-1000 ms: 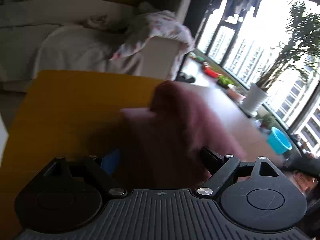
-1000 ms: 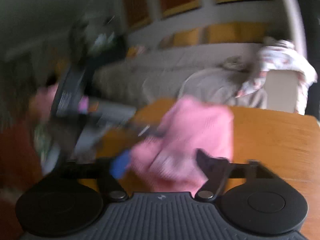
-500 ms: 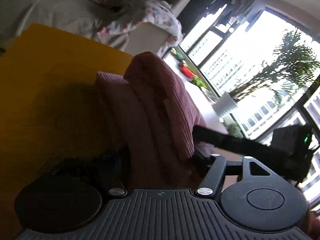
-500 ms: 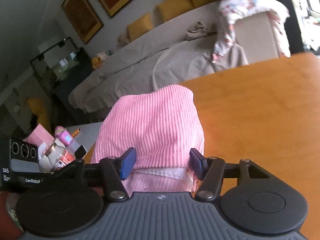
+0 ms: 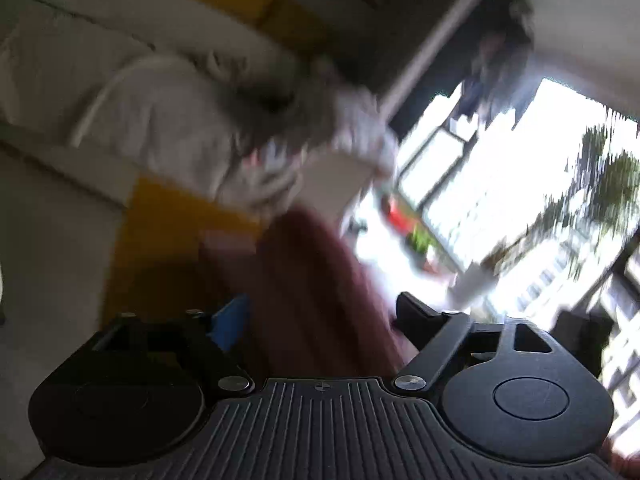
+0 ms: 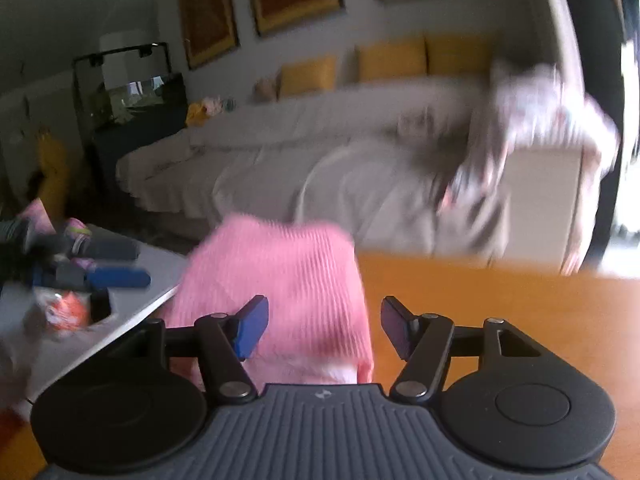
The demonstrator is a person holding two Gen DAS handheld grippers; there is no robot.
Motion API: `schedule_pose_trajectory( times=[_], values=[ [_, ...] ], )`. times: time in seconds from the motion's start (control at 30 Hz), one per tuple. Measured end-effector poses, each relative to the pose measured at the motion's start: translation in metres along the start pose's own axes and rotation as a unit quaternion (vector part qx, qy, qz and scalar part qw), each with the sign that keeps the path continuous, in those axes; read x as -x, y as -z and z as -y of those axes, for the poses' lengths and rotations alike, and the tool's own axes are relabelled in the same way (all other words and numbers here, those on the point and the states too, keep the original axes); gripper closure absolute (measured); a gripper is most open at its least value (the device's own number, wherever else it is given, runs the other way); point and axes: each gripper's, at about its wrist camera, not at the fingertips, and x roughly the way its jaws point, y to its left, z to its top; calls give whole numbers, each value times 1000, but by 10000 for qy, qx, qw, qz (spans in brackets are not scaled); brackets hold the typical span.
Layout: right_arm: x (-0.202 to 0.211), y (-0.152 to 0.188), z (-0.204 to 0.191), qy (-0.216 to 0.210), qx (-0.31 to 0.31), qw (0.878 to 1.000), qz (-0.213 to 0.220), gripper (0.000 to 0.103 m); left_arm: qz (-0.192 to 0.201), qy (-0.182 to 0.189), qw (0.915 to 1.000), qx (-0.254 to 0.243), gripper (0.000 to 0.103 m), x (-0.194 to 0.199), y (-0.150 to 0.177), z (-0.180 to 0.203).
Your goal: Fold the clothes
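A pink ribbed garment [image 6: 288, 280] lies folded on the orange wooden table [image 6: 500, 312]. My right gripper [image 6: 322, 326] straddles its near end, and its jaws are opening. The blue left pad [image 6: 252, 328] overlaps the cloth, while the right pad [image 6: 394, 328] stands just clear of the garment's edge. In the left wrist view the same garment [image 5: 312, 292] looks dark maroon against the window light. It runs between the jaws of my left gripper [image 5: 320, 320], which are also opening and stand wide around it. The picture is blurred.
A grey-covered sofa [image 6: 320, 168] with yellow cushions stands behind the table, a floral cloth [image 6: 540, 112] over its arm. A white side table [image 6: 132, 280] with bottles and clutter sits at the left. Bright windows and a potted plant [image 5: 608, 184] are to the right.
Both grippers' jaws have widened since half a second ago, when they pinched the folded garment. Both views have swung and blurred, and the garment now sits lower on the table.
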Motion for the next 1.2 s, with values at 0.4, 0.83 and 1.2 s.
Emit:
schedule_pose_trajectory(
  times=[0.4, 0.83, 1.2],
  values=[
    [-35, 24, -109, 891, 1743, 9804, -221, 44, -369, -374, 9956, 777, 66, -39, 21, -45],
    [-14, -7, -82, 741, 1261, 9889, 274, 82, -534, 95, 9962, 685, 67, -61, 31, -35],
    [-18, 5, -95, 424, 1449, 9885, 41, 80, -718, 419, 9927, 870, 64, -62, 33, -38]
  ],
)
